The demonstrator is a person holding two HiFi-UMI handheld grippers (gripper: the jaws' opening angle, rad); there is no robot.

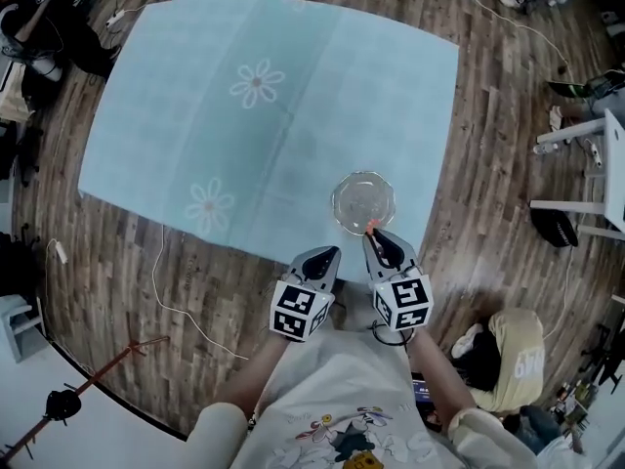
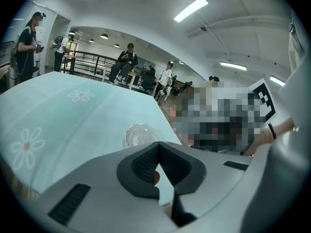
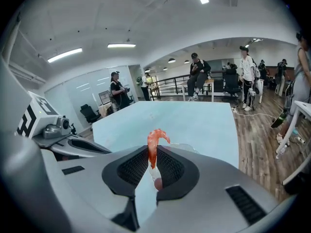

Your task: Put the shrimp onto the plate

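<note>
The shrimp (image 3: pixel 154 147) stood pinched in the closed right tongs (image 1: pixel 377 236) at the glass plate's (image 1: pixel 359 195) six o'clock rim, the left tongs (image 1: pixel 325 254) shut and empty at seven o'clock, over a pale blue daisy-print tablecloth (image 1: pixel 244 115) and a wood-plank floor (image 1: pixel 498 164).

Shrimp (image 3: pixel 154 144) orange-red; plate (image 1: pixel 362 201) clear glass; tablecloth (image 1: pixel 293 57) pale blue with white daisies; floor (image 1: pixel 508 145) dark brown planks; left gripper (image 2: pixel 156 152) and right gripper (image 3: pixel 152 159) grey, black pads (image 3: pixel 136 166), black-and-white square markers (image 1: pixel 298 311).
</note>
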